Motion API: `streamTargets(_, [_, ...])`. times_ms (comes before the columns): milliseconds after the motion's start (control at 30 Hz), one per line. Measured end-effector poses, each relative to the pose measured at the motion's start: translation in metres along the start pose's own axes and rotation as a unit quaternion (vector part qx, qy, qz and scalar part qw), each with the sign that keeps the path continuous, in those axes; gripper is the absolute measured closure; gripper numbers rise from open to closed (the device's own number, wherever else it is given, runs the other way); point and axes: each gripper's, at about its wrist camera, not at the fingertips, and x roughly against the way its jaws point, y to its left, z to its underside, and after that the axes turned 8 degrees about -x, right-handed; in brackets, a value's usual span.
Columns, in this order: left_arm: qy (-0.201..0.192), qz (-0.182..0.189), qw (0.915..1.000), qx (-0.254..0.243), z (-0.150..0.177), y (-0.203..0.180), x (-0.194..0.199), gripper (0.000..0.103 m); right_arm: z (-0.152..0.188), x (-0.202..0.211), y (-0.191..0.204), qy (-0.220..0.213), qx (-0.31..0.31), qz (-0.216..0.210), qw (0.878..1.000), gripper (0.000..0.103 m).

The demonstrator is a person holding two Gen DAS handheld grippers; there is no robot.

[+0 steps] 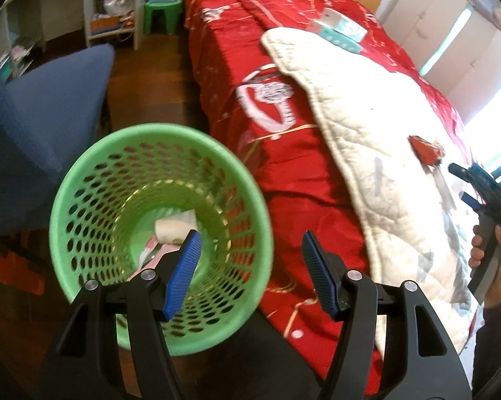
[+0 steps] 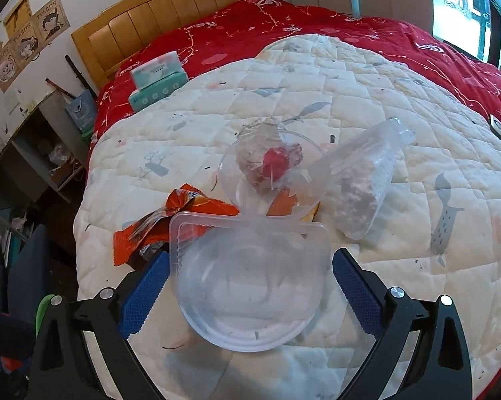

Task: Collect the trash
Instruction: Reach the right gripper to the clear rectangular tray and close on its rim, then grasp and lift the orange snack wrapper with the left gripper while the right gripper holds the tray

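Right wrist view: right gripper (image 2: 250, 283) wide open, straddling clear plastic tub (image 2: 250, 283) on the bed quilt (image 2: 400, 250), nothing clamped.
Orange wrapper (image 2: 170, 220) ahead-left; left gripper (image 1: 250, 266) open, empty, green bin (image 1: 83, 206) ahead-left for drops.

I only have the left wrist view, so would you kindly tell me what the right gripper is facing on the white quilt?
Observer: The right gripper is open, straddling a clear plastic lidded container without gripping it.
Operator: Is more trash near it?
Observer: Yes, an orange foil snack wrapper lies crumpled just left of the container.
Operator: Anything beyond those?
Observer: A round clear plastic bowl holding crumpled film with something red sits behind, and a clear plastic bag of whitish contents lies to its right.
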Motion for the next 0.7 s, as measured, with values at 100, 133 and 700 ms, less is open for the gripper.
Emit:
streamTargets(100, [-0.004, 0.013, 0.9997, -0.020, -0.011, -0.021, -0.003, 0.041, 0.001, -0.001, 0.004, -0.004, 0.009, 0.004, 1.000, 0.008])
streamTargets(133, [-0.006, 0.015, 0.9996, -0.025, -0.013, -0.026, -0.004, 0.041, 0.001, -0.002, 0.004, -0.003, 0.008, 0.003, 1.000, 0.008])
streamTargets(700, [-0.033, 0.090, 0.9807, -0.171, -0.075, -0.163, -0.038, 0.041, 0.003, 0.048, -0.018, -0.023, 0.001, -0.039, 0.999, 0.016])
